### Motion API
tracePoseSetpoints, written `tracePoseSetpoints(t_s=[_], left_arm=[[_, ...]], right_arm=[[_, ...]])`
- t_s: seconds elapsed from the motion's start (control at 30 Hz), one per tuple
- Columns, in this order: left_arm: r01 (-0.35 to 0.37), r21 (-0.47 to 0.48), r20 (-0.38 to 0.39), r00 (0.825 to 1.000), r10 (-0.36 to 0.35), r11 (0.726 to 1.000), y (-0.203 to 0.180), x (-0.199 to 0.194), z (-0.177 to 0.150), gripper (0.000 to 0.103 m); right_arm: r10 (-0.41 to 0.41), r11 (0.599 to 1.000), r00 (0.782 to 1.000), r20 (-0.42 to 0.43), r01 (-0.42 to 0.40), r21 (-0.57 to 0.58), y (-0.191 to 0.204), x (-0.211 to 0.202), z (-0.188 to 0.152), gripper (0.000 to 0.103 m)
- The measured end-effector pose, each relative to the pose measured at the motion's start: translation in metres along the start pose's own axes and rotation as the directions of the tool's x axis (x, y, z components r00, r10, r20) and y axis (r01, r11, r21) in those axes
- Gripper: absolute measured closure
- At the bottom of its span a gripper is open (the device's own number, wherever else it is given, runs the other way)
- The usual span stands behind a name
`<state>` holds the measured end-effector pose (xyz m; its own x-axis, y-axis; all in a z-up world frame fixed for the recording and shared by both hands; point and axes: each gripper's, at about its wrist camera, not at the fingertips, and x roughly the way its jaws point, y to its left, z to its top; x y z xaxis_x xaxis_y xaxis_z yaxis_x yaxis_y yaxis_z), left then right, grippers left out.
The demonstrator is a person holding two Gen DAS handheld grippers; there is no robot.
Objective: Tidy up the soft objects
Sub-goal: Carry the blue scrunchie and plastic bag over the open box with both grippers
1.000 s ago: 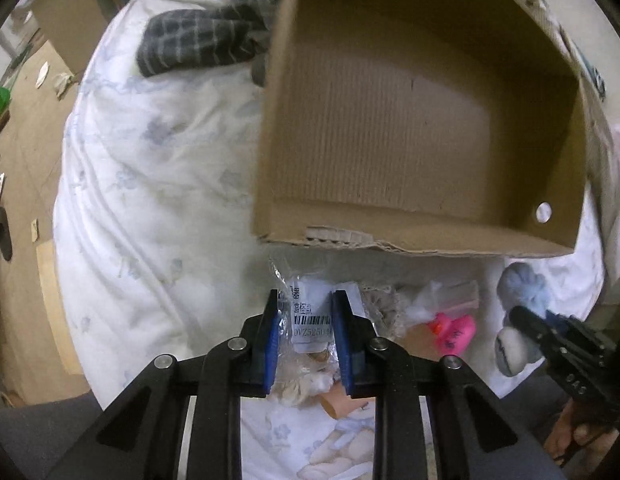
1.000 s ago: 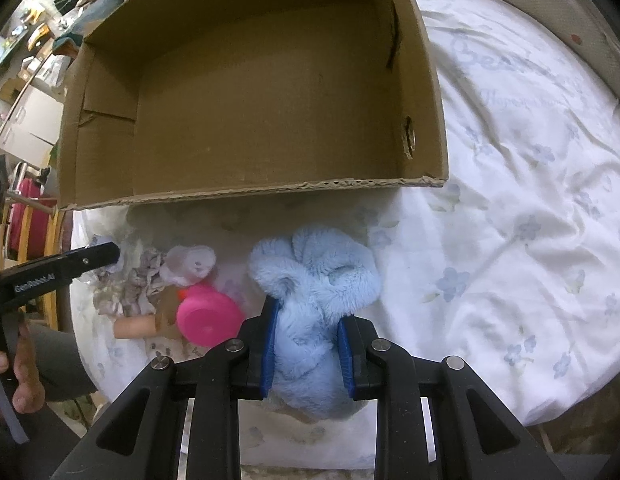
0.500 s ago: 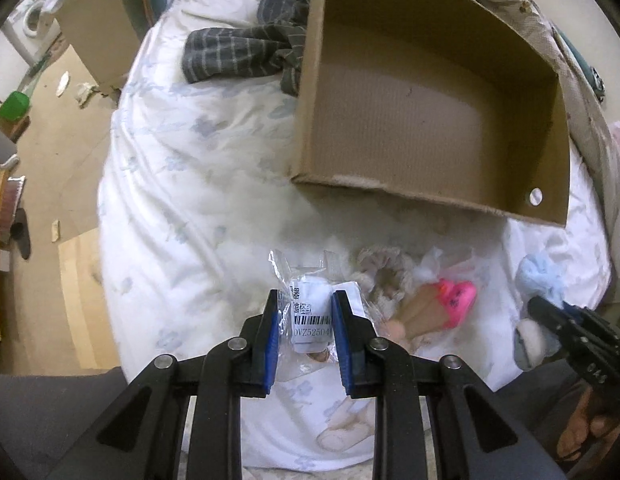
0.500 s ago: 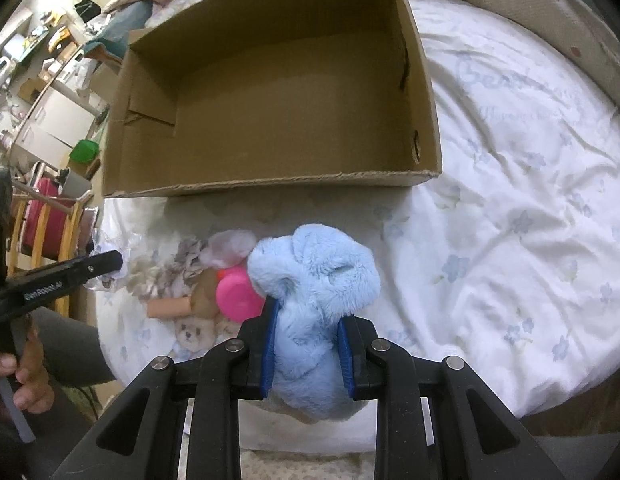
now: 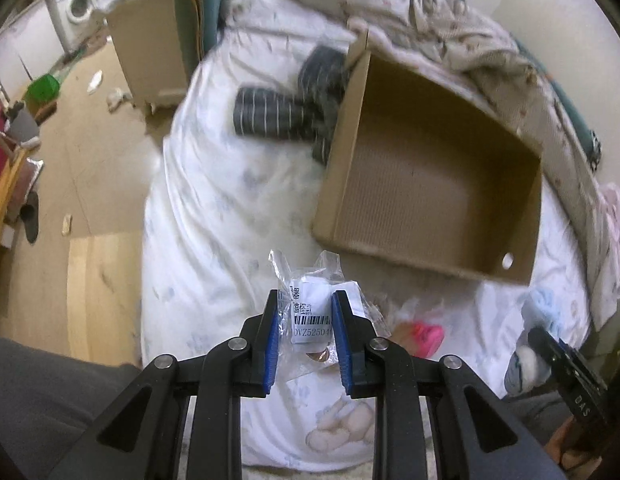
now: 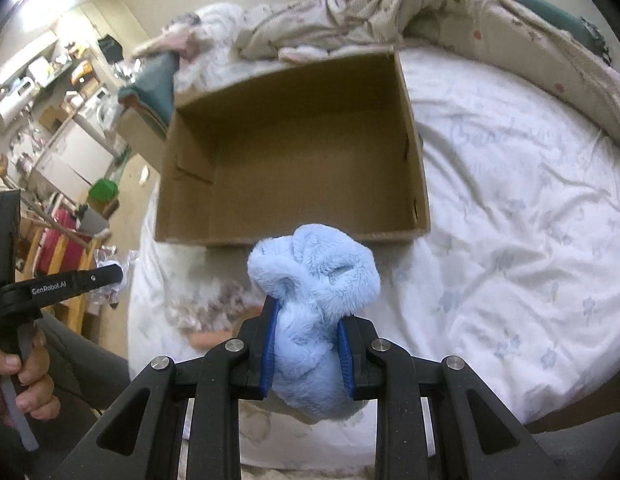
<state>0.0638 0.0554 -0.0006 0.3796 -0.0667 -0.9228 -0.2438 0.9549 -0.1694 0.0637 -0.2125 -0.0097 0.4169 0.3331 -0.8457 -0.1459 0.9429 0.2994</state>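
My left gripper [image 5: 305, 312] is shut on a clear plastic packet [image 5: 310, 308] with a white barcode label, held up above the bed. My right gripper [image 6: 308, 320] is shut on a fluffy light-blue plush [image 6: 314, 280], also lifted off the sheet. An open, empty cardboard box [image 5: 430, 184] [image 6: 294, 160] lies on the white bed ahead of both. A pink toy [image 5: 424, 334] and a beige frilly bundle [image 6: 214, 304] lie on the sheet below, between the grippers. In the right wrist view the left gripper [image 6: 106, 276] shows at the left edge, a hand [image 6: 22, 376] on its handle.
A dark striped garment [image 5: 286, 112] lies beside the box's far left corner. A crumpled quilt [image 6: 370, 12] lines the head of the bed [image 6: 510, 200]. The bed's left edge drops to a wooden floor [image 5: 90, 184] with a green container [image 5: 44, 86], a cabinet and scattered litter.
Both grippers have risen away from the bed with their loads still gripped. The box and the toys on the sheet look smaller and farther off, and more of the room shows.
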Motion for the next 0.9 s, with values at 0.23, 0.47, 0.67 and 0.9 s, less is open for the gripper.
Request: tracePoseSetpoints(t_s=[0.23, 0.47, 0.67, 0.9], left_arm=[[0.018, 0.037, 0.054, 0.998, -0.020, 0.999, -0.018, -0.014, 0.029, 0.081], [0.005, 0.102, 0.074, 0.997, -0.013, 0.995, -0.043, -0.004, 0.060, 0.081], [-0.003, 0.162, 0.077, 0.997, -0.010, 0.987, -0.066, 0.015, 0.081, 0.081], [0.010, 0.227, 0.081, 0.996, -0.029, 0.974, -0.090, 0.051, 0.094, 0.081]], right_arm=[[0.057, 0.998, 0.997, 0.056, -0.057, -0.010, 0.007, -0.014, 0.032, 0.075], [0.061, 0.997, 0.995, 0.082, -0.056, -0.057, 0.016, -0.010, 0.068, 0.075], [0.065, 0.997, 0.991, 0.117, -0.059, -0.052, 0.014, 0.003, 0.102, 0.075], [0.051, 0.999, 0.991, 0.122, -0.050, -0.009, 0.003, 0.034, 0.119, 0.075]])
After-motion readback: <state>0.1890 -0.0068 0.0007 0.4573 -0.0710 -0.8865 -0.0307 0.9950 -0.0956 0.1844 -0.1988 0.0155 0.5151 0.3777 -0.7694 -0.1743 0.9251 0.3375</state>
